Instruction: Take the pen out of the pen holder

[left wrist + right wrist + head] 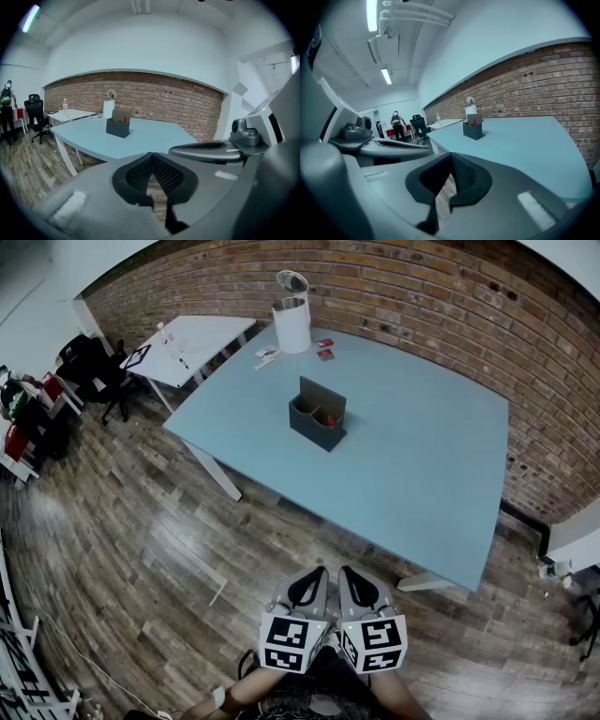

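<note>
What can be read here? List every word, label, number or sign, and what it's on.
No readable text anywhere.
Left cube, right cube: square marker patterns only, no letters.
Red items, paper slip: any print is too small to read.
White jug, pen holder: no label visible.

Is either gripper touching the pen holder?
No: the left gripper and right gripper are both over the wooden floor, short of the table where the pen holder stands.
</note>
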Motion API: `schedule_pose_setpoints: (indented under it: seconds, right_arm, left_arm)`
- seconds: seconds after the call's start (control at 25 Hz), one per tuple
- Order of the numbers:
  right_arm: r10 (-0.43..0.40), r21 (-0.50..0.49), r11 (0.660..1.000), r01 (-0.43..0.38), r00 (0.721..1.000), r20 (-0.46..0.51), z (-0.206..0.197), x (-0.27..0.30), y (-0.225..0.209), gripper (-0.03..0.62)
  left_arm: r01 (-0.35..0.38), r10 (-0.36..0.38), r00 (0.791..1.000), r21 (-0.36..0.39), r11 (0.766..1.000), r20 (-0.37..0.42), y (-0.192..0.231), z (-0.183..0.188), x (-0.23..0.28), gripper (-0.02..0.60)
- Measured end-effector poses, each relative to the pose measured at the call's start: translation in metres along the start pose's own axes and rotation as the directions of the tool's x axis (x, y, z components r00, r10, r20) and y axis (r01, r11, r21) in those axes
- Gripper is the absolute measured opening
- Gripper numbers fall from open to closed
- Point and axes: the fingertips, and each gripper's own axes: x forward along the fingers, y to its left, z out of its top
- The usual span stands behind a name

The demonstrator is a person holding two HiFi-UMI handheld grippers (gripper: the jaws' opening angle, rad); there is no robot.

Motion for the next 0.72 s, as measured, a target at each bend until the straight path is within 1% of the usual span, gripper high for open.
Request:
schedule_pose_setpoints:
  seconds: [0.2,0.44,0.72]
  right_arm:
    - [0.005,-0.007,1.000,-0.005,1.000,0.001,0.002,-0.006,0.003,0.003]
    - [-0.004,-0.012,1.000,0.004,1.000,0.025,0.009,-0.010,0.003,0.003]
    - [0.005,-0.023,1.000,-0.005,1.000,0.014,0.006,-0.011,0.011,0.003]
  left_arm:
    - [-0.006,0.006,1.000,0.002,1.000,-0.005,0.001,0.001,-0.005,0.000]
    - [0.001,-0.001,1.000,0.047,0.999,0.008,-0.005,0.010,-0.008,0.000]
    - [-0.001,0.000,1.000,0.037,0.999,0.008,-0.002,0.007,-0.014,0.000]
